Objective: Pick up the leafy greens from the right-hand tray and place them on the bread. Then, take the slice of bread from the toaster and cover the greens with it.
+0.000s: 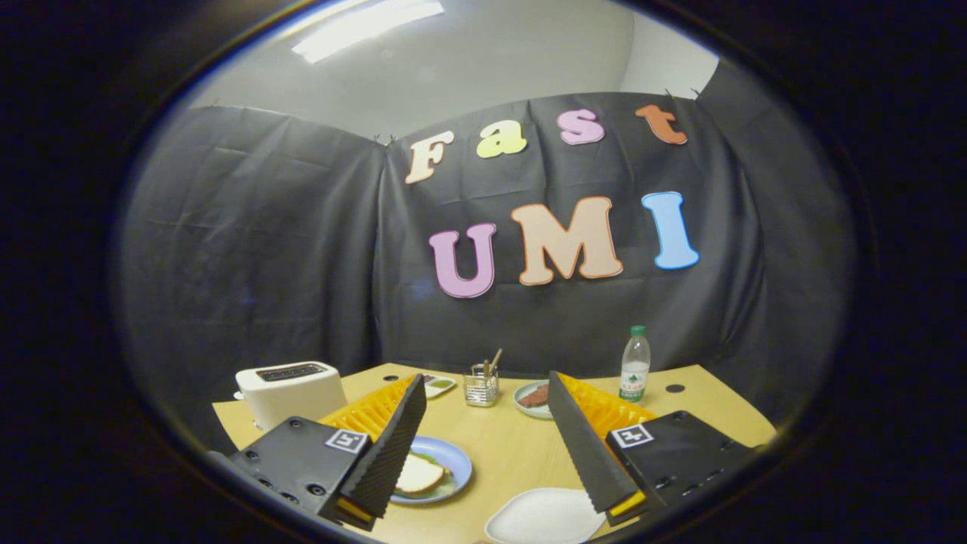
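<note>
Tool (487,404) fingers spread wide, empty, raised above the table (514,446), bread (418,474) on blue plate (457,459) beside left finger

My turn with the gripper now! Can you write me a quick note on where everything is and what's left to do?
Gripper: fingers wide open, holding nothing, raised above the table.
Blue plate, by the left finger: bread slice lies on top, a green edge of leafy greens peeking from under it.
White tray, by the right finger: nothing on the part I can see.
Toaster, beyond the left finger: slots look dark; cannot tell if bread remains.
Done, it seems: greens placed and covered.
Left: probably nothing; check the top slice sits square.
</note>
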The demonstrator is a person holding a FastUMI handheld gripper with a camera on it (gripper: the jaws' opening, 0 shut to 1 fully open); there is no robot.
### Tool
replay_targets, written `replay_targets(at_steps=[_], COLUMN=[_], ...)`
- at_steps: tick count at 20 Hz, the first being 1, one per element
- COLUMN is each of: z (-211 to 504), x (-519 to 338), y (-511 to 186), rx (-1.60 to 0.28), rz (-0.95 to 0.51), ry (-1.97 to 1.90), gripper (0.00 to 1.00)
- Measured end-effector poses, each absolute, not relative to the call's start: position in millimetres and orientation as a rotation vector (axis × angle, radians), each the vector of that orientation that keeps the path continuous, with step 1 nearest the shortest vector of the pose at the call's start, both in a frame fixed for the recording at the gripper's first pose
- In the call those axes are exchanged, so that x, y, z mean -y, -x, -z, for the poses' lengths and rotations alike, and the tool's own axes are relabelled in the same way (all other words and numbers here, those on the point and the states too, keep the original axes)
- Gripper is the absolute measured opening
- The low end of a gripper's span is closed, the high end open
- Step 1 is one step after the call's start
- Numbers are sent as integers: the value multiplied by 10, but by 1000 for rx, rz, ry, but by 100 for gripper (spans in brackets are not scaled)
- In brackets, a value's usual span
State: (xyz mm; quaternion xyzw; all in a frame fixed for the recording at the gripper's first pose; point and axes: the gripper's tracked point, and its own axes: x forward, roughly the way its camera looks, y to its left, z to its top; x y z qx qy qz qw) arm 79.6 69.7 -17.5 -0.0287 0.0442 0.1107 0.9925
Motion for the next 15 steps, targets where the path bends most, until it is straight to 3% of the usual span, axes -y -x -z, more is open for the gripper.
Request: replay_targets(at_steps=[15], z=[377], x=[-340], y=[-613], rx=[-94], rz=[-159], ry=[-13], gripper=[100])
